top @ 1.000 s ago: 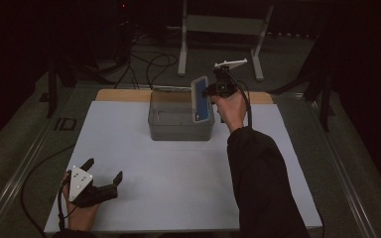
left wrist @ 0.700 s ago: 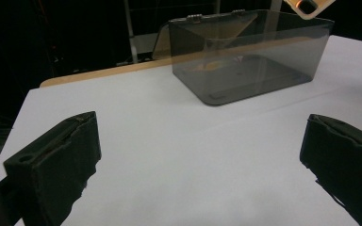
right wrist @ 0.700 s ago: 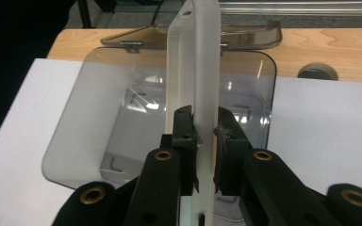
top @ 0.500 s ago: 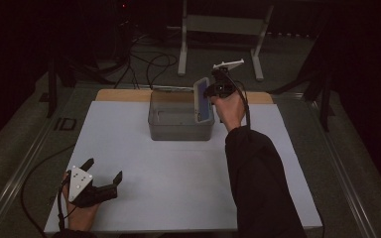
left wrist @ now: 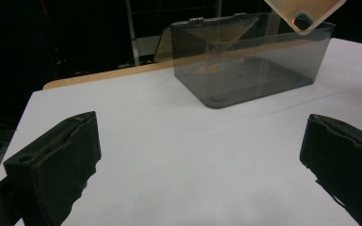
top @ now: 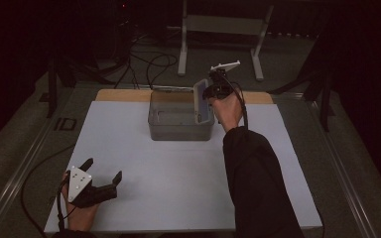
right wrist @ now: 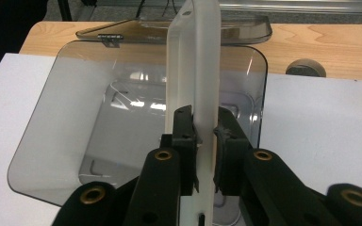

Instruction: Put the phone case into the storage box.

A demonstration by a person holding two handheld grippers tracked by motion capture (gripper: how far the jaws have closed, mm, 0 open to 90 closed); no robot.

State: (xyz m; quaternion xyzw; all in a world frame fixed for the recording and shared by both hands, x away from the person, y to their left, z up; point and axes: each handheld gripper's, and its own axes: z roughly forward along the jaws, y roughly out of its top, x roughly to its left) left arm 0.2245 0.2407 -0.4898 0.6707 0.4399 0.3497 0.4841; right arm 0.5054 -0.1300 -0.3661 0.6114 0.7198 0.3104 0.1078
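Note:
A clear grey plastic box (top: 178,130) stands at the back of the white mat, its hinged lid (right wrist: 169,28) folded open behind it. My right gripper (top: 209,94) hovers at the box's right end, shut on a flat white plate (right wrist: 195,61) with rounded corners. The plate (top: 203,101) is held on edge and reaches over the box (right wrist: 52,122). Its corner (left wrist: 306,12) also shows above the box (left wrist: 264,61) in the left gripper view. My left gripper (top: 103,168) rests at the mat's front left, open with nothing between its jaws (left wrist: 200,120).
A strip of wooden tabletop (top: 124,95) runs behind the mat, with a round cable hole (right wrist: 305,68). Beyond the table, a metal stand (top: 221,25) and cables (top: 149,62) lie on the floor. Bare white mat (top: 178,173) spreads between the box and the left gripper.

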